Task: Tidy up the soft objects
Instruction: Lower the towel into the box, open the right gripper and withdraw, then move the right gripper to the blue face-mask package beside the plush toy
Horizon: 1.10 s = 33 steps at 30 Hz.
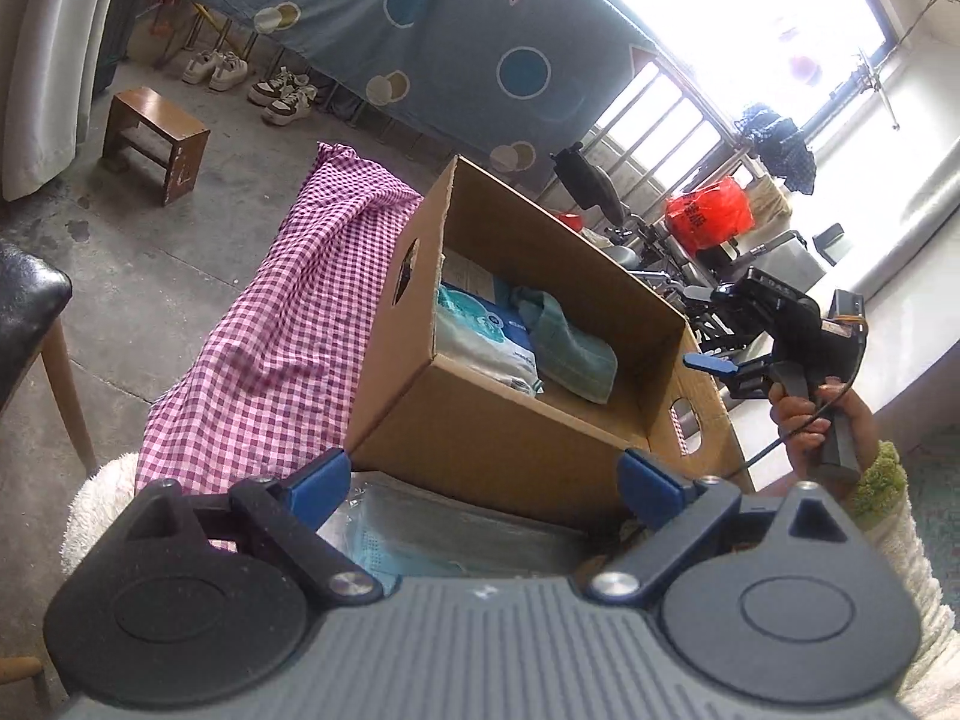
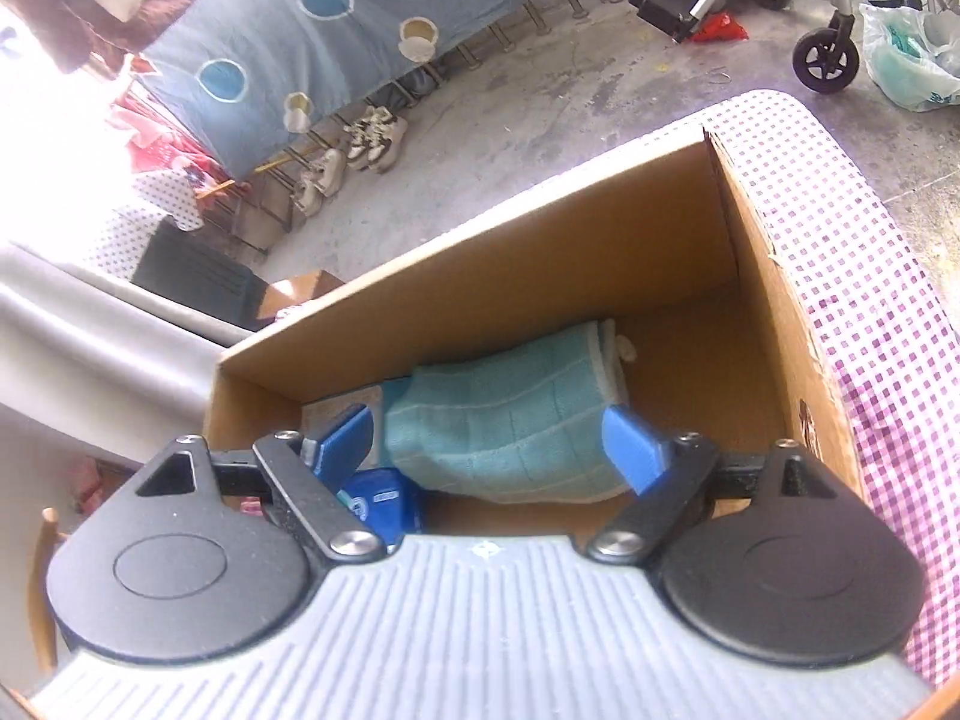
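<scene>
An open cardboard box (image 1: 510,438) (image 2: 510,252) stands on a table with a pink checked cloth (image 1: 288,324). Inside lie a folded teal towel (image 1: 570,348) (image 2: 504,426) and a blue and white soft pack (image 1: 480,330) (image 2: 378,504). My right gripper (image 2: 486,438) (image 1: 705,327) hovers over the box's right end, open, its fingers either side of the towel without pressing it. My left gripper (image 1: 486,474) is low in front of the box's near wall, jaws wide. A clear plastic pack (image 1: 420,540) lies between its fingers; I cannot tell whether they touch it.
A wooden stool (image 1: 156,144), pairs of shoes (image 1: 252,78) and a hanging blue sheet (image 1: 420,18) are on the far side of the concrete floor. A black chair seat (image 1: 24,306) is at the left. A wheelchair (image 2: 840,30) and a red bag (image 1: 708,213) stand beyond the table.
</scene>
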Tool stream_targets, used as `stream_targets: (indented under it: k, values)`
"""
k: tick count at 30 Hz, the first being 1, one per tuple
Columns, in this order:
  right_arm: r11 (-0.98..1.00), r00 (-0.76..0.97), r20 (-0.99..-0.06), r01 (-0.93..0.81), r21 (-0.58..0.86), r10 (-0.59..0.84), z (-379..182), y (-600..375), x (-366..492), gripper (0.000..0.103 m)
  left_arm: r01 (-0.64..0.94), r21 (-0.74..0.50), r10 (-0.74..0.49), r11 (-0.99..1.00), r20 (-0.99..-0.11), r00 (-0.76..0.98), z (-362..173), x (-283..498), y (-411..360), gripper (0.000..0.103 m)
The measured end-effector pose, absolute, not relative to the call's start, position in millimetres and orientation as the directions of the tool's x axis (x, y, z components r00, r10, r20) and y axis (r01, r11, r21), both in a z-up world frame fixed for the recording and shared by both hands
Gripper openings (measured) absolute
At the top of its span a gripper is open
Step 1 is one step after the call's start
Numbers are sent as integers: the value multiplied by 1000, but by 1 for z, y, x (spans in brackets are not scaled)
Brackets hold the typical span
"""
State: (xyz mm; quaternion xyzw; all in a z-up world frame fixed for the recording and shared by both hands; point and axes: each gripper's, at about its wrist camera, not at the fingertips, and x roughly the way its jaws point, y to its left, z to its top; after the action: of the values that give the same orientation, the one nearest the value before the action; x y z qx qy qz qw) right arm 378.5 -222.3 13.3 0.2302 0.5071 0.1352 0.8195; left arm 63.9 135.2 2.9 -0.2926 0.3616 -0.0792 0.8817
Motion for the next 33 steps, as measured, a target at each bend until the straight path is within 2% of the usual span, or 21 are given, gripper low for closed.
stream_targets:
  k: [7, 15, 19, 24, 27, 29, 31, 33]
  values:
    - [674, 505, -529, -153, 723, 682, 98, -278, 271, 93, -10, -576, -407, 817, -590, 697, -4, 70, 113, 96]
    - [608, 577, -369, -297, 737, 729, 146, -320, 154, 94, -72, -526, -340, 847, -642, 688, -16, 64, 117, 95]
    - [587, 565, -317, -395, 707, 762, 158, -314, 98, 94, -101, -486, -298, 868, -674, 676, -27, 58, 120, 90]
    - [517, 468, -301, -451, 728, 831, 151, -290, 60, 91, -103, -437, -264, 893, -696, 668, -40, 55, 122, 79]
    - [468, 364, -326, -434, 770, 873, 124, -262, 49, 78, -98, -412, -252, 906, -710, 658, -48, 63, 123, 70]
    - [475, 305, -376, -393, 787, 875, 100, -243, 48, 61, -81, -377, -236, 923, -718, 655, -53, 74, 123, 65]
    - [522, 243, -463, -334, 785, 852, 67, -219, 46, 55, -74, -340, -213, 938, -729, 650, -57, 85, 122, 64]
    - [557, 192, -523, -301, 774, 830, 42, -199, 45, 54, -46, -313, -210, 949, -734, 646, -61, 98, 122, 64]
